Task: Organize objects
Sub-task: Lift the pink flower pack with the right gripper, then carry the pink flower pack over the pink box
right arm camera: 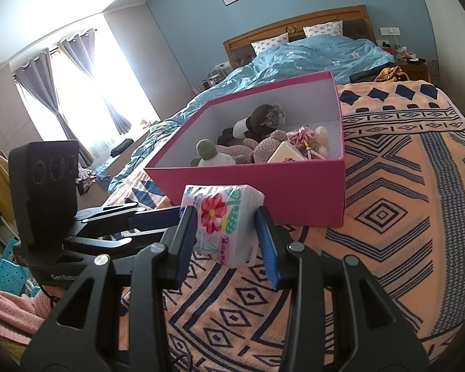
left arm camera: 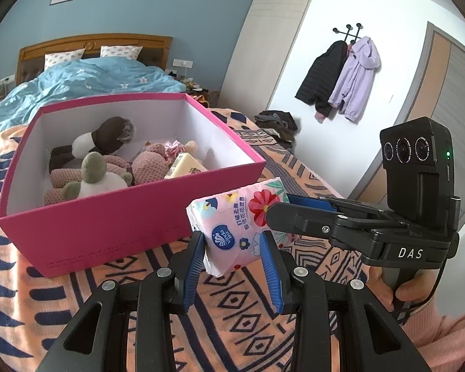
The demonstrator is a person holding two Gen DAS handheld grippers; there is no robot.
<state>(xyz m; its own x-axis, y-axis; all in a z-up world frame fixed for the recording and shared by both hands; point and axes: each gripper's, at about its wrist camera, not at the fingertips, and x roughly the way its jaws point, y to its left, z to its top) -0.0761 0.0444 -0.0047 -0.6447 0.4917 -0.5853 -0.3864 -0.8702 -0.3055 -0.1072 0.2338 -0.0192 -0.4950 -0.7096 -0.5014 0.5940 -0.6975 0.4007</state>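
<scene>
A floral pink tissue pack (left arm camera: 235,226) is held off the orange patterned blanket (left arm camera: 263,316), just in front of an open pink box (left arm camera: 102,217). Both grippers hold it. My left gripper (left arm camera: 232,241) is shut on its near end. My right gripper (right arm camera: 226,220) is shut on the other end of the tissue pack (right arm camera: 223,220), and it shows in the left wrist view (left arm camera: 282,207) coming in from the right. The box (right arm camera: 294,186) holds several plush toys (left arm camera: 102,161) and a pale yellow pack (left arm camera: 186,164).
The blanket covers the foot of a bed with a blue duvet (left arm camera: 86,80) behind the box. Jackets (left arm camera: 341,77) hang on the white wall at right. Dark clothes (left arm camera: 279,124) lie at the bed's far right edge. A blue basket (right arm camera: 9,272) sits low left.
</scene>
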